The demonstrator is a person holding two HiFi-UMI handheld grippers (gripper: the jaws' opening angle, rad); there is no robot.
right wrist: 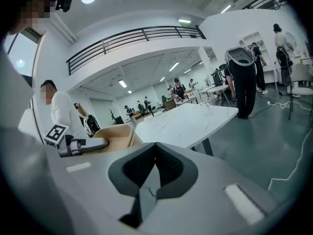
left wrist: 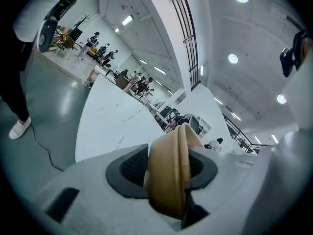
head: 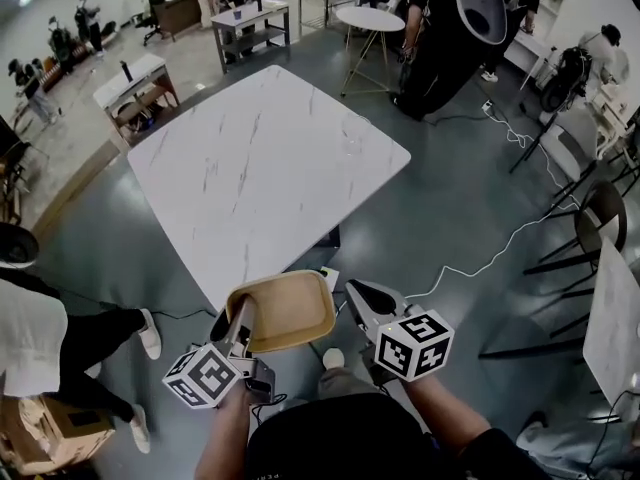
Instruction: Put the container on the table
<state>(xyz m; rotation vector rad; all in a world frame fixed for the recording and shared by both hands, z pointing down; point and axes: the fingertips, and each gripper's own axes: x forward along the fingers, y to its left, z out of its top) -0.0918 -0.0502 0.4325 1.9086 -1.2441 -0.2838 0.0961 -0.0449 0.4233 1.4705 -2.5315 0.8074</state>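
Observation:
A tan, shallow square container [head: 288, 310] hangs in the air just short of the near corner of the white marble table [head: 260, 168]. My left gripper [head: 240, 320] is shut on the container's near left rim; in the left gripper view the tan rim [left wrist: 170, 175] fills the gap between the dark pads, with the table [left wrist: 112, 116] ahead. My right gripper [head: 354, 290] is beside the container on its right, apart from it, shut with nothing in it. The right gripper view shows its pads meeting [right wrist: 156, 146], the container [right wrist: 105, 136] at left and the table [right wrist: 190, 121] ahead.
A person in a white shirt [head: 40, 338] stands at the left by a cardboard box [head: 40, 433]. A white cable [head: 490, 258] runs over the floor on the right, near dark chairs [head: 590, 218] and another white tabletop [head: 615, 328]. A black machine [head: 450, 38] and more tables stand behind.

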